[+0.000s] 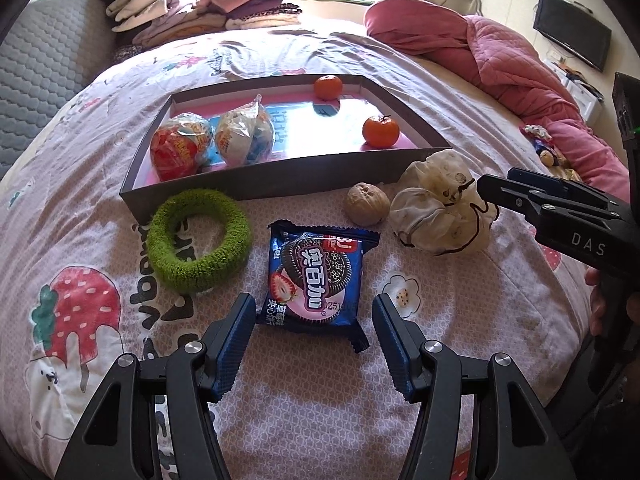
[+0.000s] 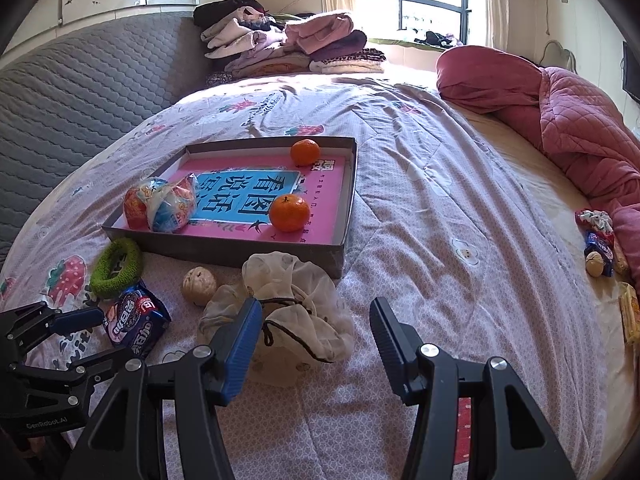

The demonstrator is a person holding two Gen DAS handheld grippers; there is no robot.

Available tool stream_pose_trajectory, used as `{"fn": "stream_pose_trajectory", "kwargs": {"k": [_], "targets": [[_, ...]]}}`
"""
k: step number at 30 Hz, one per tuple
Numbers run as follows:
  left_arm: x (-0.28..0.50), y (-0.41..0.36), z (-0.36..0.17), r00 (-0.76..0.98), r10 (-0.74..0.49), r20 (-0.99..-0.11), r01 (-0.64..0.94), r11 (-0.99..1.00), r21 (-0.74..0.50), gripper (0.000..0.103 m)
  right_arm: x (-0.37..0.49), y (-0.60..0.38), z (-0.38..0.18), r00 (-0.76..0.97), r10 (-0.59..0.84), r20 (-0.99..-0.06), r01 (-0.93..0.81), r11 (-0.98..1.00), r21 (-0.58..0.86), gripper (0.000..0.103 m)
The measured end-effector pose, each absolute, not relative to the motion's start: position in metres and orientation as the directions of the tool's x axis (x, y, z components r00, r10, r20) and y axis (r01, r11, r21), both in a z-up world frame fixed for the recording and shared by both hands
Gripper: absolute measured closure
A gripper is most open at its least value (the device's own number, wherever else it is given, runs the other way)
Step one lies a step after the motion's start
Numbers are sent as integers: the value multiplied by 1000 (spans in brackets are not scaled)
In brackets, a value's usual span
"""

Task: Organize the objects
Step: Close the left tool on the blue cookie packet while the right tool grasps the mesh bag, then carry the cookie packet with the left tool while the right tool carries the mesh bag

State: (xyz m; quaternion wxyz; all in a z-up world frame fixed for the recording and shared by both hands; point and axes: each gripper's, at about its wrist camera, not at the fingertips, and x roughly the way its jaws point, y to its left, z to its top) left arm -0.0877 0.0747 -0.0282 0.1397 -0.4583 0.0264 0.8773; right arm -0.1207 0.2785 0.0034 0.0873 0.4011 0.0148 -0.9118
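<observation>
A grey shallow box lies on the bed and holds two wrapped snack bags and two tangerines. In front of it lie a green fuzzy ring, a walnut, a blue cookie packet and a cream mesh scrunchie. My left gripper is open, just short of the cookie packet. My right gripper is open over the near side of the scrunchie; in the left wrist view its body shows.
Folded clothes are stacked at the bed's far end. A pink quilt is bunched on the right. More small snacks and a walnut lie at the right edge. A grey padded headboard is on the left.
</observation>
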Motion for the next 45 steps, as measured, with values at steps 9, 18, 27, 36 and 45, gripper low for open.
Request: {"fn": "stream_pose_trajectory", "kwargs": {"k": [9, 18, 27, 36, 45], "targets": [[-95, 84, -36, -530, 217, -820, -272, -959, -78, 41, -130, 279, -10, -633, -163, -757, 168, -983, 72, 47], [-104, 90, -39, -538, 204, -818, -261, -963, -68, 41, -143, 280, -25, -607, -182, -773, 148, -982, 114, 47], [-105, 94, -39, -551, 210, -807, -274, -960, -63, 49, -148, 277, -35, -592, -189, -783, 151, -981, 123, 71], [-101, 94, -38, -555, 220, -802, -287, -956, -63, 50, -143, 277, -31, -596, -206, -776, 178, -976, 122, 85], [-95, 93, -32, -566, 229, -792, -297, -953, -64, 50, -137, 279, -22, -604, -244, -758, 203, -968, 149, 89]]}}
